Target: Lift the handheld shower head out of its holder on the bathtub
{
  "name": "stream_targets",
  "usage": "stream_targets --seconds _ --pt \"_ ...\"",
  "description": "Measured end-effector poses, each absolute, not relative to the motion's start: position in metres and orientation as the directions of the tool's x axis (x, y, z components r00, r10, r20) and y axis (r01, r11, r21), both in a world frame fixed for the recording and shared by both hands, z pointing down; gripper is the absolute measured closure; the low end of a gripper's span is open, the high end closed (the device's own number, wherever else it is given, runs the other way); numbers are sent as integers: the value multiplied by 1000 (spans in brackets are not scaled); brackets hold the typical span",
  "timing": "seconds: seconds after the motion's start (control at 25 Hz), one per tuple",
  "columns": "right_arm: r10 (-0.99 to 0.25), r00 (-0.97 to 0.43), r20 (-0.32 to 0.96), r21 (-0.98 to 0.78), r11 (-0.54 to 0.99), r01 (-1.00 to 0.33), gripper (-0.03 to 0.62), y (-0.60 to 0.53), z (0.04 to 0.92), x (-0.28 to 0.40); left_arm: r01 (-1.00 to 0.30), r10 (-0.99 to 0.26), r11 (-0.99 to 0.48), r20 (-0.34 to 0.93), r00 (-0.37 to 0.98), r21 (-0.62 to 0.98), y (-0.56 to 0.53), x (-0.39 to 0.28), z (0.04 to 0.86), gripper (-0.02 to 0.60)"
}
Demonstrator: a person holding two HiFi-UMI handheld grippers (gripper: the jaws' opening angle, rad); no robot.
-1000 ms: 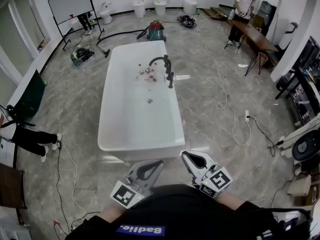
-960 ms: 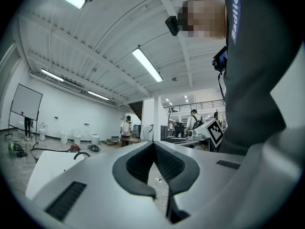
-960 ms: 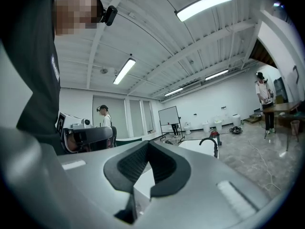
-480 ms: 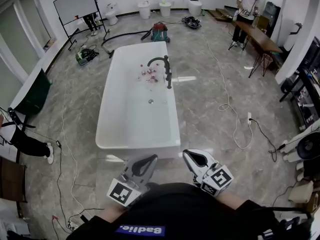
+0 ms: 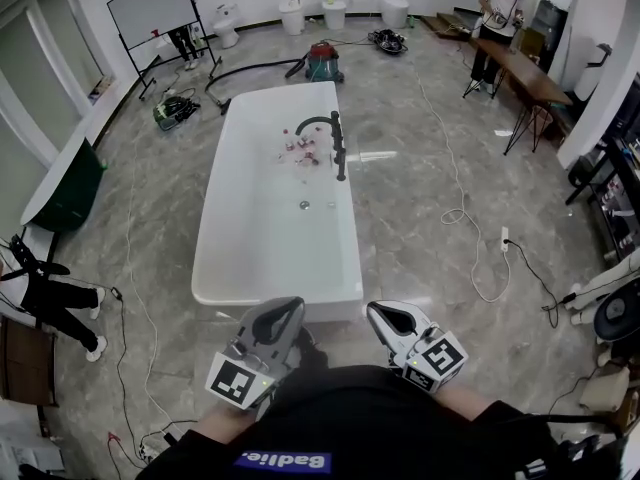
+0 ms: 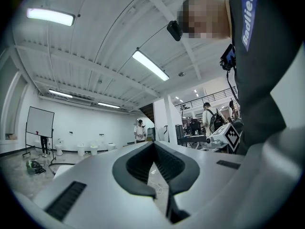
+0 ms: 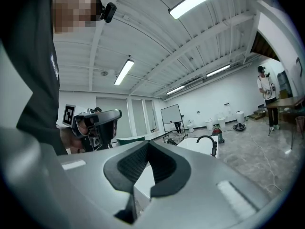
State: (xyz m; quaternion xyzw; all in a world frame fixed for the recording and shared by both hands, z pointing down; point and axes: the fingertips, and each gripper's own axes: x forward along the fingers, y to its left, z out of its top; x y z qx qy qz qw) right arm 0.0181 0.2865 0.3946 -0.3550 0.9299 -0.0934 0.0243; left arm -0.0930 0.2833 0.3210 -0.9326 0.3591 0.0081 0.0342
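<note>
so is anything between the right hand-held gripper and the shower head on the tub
Nothing visible. The shower head stands at the bathtub's right edge, far ahead of the right hand-held gripper, open floor alongside.

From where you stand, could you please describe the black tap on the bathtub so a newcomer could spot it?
Find the white bathtub in the middle of the grey floor. On its right rim, toward the far end, stands the tap, an arched pipe curving over the tub. It alone is black and tall; the items beside it are pale and low.
</note>
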Motion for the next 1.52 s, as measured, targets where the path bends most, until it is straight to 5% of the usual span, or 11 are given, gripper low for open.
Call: stream_targets --seconds 1.04,1.52 --pt "-781 -612 125 -186 587 -788 592 14 411 -102 -535 -534 -844 -48 844 -29 -20 -208 342 577" --pt "-759 -641 117 -179 618 -765 592 -17 414 -85 -560 -557 -826 -68 828 -57 -51 -187 334 577"
